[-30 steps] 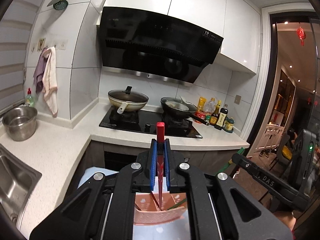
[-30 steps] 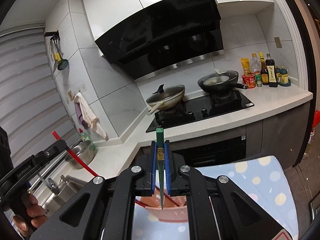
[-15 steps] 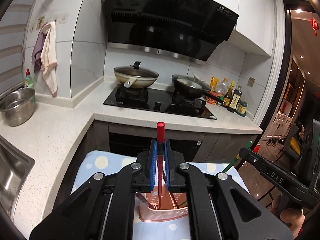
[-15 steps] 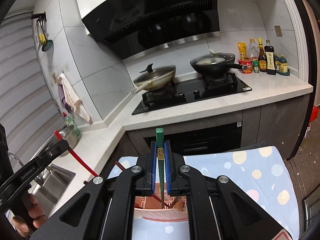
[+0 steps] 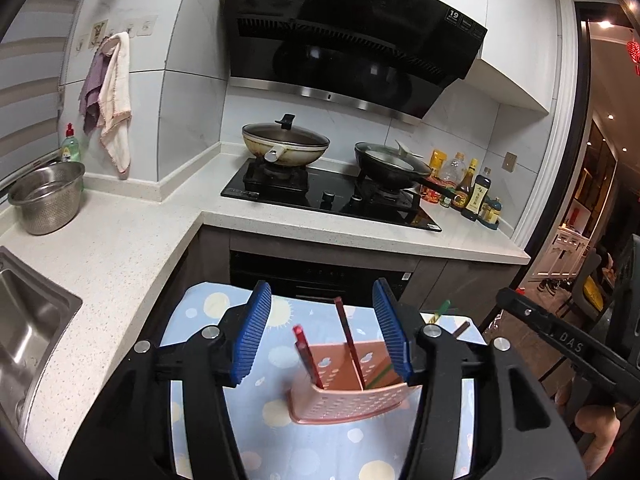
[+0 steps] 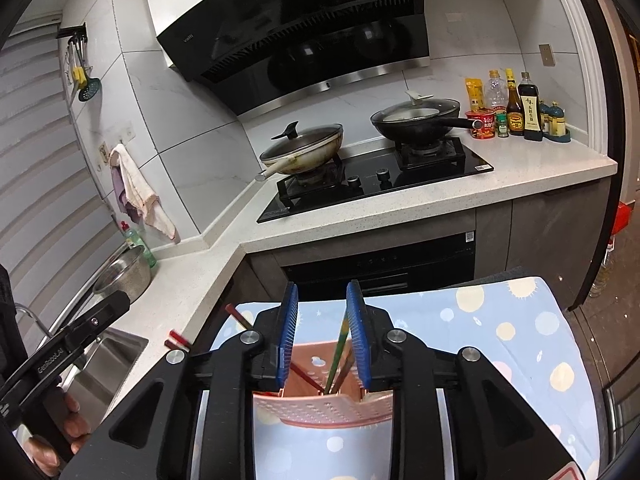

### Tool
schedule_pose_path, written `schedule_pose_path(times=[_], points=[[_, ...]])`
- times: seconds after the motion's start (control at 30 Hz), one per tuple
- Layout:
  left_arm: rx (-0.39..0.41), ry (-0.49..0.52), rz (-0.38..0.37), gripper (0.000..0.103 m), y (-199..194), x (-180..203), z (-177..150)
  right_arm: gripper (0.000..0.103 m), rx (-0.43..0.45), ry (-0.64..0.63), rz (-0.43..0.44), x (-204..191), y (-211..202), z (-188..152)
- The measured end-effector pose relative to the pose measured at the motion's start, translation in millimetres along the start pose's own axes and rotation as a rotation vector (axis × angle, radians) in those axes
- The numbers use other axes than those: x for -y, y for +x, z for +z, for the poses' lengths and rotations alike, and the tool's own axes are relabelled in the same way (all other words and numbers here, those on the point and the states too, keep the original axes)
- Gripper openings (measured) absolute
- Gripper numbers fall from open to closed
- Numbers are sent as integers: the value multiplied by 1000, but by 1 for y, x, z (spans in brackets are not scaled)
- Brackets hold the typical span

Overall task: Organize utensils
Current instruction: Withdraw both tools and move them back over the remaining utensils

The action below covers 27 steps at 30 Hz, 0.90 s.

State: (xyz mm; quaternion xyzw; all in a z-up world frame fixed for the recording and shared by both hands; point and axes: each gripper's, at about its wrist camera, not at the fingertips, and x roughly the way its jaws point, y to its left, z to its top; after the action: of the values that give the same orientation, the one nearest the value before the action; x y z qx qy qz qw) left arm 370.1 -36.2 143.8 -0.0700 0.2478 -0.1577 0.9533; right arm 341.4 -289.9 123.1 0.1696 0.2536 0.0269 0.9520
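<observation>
A pink perforated utensil holder (image 5: pixel 352 396) stands on a blue spotted cloth (image 5: pixel 208 308); it also shows in the right wrist view (image 6: pixel 320 408). Red chopsticks (image 5: pixel 308 356) and a darker one (image 5: pixel 350 340) lean inside it. Green chopsticks (image 6: pixel 338 352) stand in it too. My left gripper (image 5: pixel 322 334) is open above the holder, blue pads (image 5: pixel 252 332) wide apart, nothing between them. My right gripper (image 6: pixel 322 338) is open above the holder, with the green chopsticks loose between its pads (image 6: pixel 288 336).
The cloth-covered surface (image 6: pixel 520 320) sits in front of a white L-shaped counter (image 5: pixel 120 248). A hob with two pans (image 5: pixel 332 192), sauce bottles (image 6: pixel 516 108), a steel bowl (image 5: pixel 48 196) and a sink (image 5: pixel 24 320) are beyond. Each wrist view shows the other hand-held gripper at its edge.
Both grippers tilted down toward the holder, then opened. The red chopstick left the left jaws and the green one left the right jaws; both now rest in the holder.
</observation>
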Motion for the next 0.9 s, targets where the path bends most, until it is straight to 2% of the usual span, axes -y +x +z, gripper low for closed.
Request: schedule_pose_path(times=[0.07, 0.13, 0.4, 0.5, 0.7, 0.9], points=[[-4, 2, 5, 52, -9, -1, -4, 27, 3, -16, -5, -3, -11, -6], [-12, 2, 11, 57, -17, -2, -10, 28, 2, -23, -3, -5, -22, -12], [-44, 29, 51, 57, -56, 3, -40, 28, -21, -43, 10, -15, -64, -40], [-67, 18, 46, 58, -67, 3, -52, 32, -34, -48, 8, -18, -81, -56], [-112, 15, 49, 59, -91, 5, -84, 33, -72, -107, -15, -25, -114, -97], [-184, -4, 42, 59, -111, 8, -131, 33, -150, -66, -33, -13, -133, -142]])
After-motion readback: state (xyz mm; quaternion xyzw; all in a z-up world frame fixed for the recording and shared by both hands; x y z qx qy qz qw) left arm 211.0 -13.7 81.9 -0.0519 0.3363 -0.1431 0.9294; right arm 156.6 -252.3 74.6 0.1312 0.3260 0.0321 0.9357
